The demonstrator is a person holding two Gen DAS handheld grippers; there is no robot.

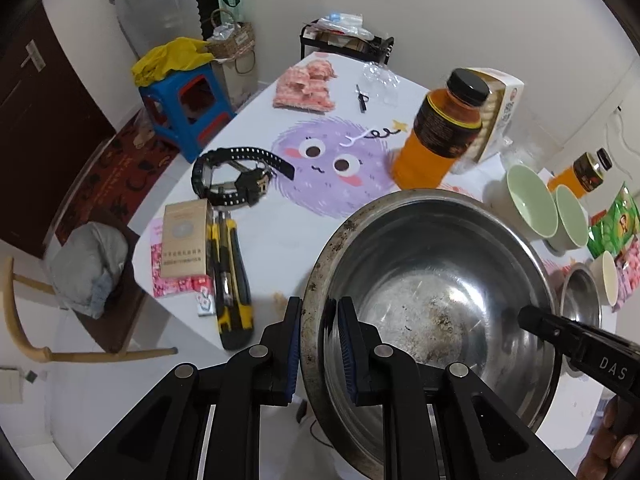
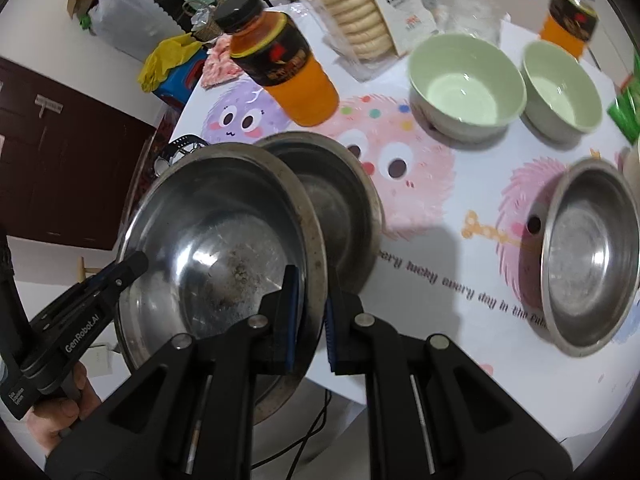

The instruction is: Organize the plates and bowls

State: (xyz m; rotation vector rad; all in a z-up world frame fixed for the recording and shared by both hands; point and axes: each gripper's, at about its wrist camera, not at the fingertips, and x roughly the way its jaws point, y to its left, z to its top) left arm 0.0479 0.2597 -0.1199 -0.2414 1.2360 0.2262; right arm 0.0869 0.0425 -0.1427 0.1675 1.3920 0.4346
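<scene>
Because a wide steel basin is awkward for one claw, both share it: the left claw (image 1: 318, 344) pinches the rim of the large steel bowl (image 1: 432, 280) at about 8 o'clock in the left wrist view, while the right claw (image 2: 312, 312) is clamped narrow on the opposite side of the rim, one pad inside and one outside. Held this way the bowl hangs tilted over the near edge of the surface (image 1: 280, 240), seemingly clear of it. It seems to be carried toward the second steel bowl (image 2: 340, 200) just behind it, at 12 o'clock from the right claw, probably to nest like with like. A third steel bowl (image 2: 592, 256) sits at 3 o'clock in the right wrist view, and two green bowls (image 2: 466, 80) stand side by side at 1 o'clock, already grouped by kind

That surface wears a white cloth printed with a purple fuzzy face (image 1: 328, 164) and pink ones, and it is crowded: an orange drink bottle (image 1: 440, 136) at 12 o'clock beyond the held bowl, a box of biscuits (image 2: 360, 16), a black watch (image 1: 236, 176), a yellow utility knife (image 1: 232, 280) and a tan carton (image 1: 186, 240) toward 9 o'clock. Around it, a blue stool (image 1: 188, 116) under yellow cloth, a dark wooden door (image 1: 44, 92), a wooden chair (image 1: 80, 320) and pale walls
</scene>
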